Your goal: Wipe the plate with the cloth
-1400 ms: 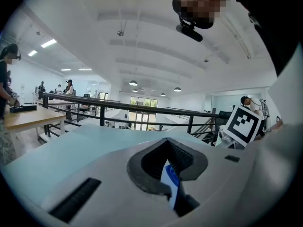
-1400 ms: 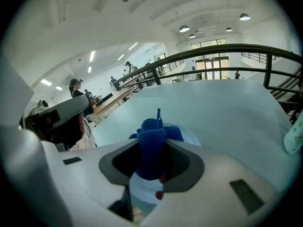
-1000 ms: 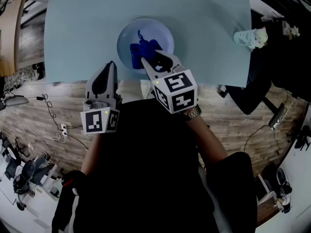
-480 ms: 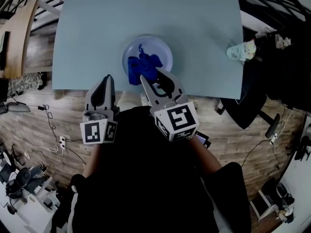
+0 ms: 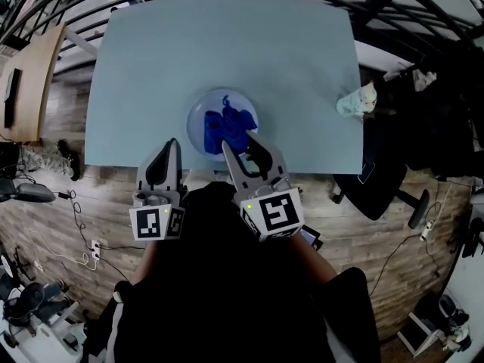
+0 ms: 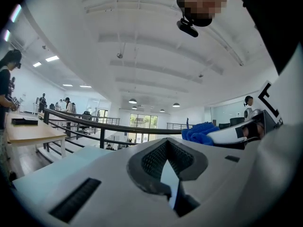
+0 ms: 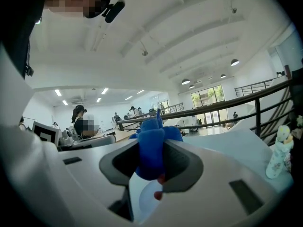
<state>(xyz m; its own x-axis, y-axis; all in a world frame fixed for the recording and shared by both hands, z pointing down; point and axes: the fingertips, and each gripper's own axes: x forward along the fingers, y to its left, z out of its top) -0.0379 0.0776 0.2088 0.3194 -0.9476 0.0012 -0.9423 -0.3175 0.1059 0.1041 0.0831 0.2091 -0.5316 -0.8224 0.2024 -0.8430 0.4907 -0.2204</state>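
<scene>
**A:** Which gripper has the cloth?

**B:** Your right gripper (image 5: 240, 144) does. Its own view shows a wad of the blue cloth (image 7: 150, 148) pinched between the jaws. The rest of the cloth lies bunched on the plate (image 5: 198, 112), which sits on the table (image 5: 227, 44) close to the near edge, in front of you.

**A:** And the other one?

**B:** Your left gripper (image 5: 168, 150) has its jaws pressed together with nothing between them. It hangs at the near edge of the table, to the left of the plate and apart from it.

**A:** So where does the stroke go from here?

**B:** The plate lies just ahead of your right gripper's tips. The gripper's long axis points across the near rim toward the plate's middle. Bare plate shows along the left and far sides of the cloth, so I judge you should drag the cloth forward and to the left.

**A:** Any risk?

**B:** Nothing holds the plate, so a firm push may slide it away from you. Your left gripper is the nearer one to steady its left rim.
</scene>
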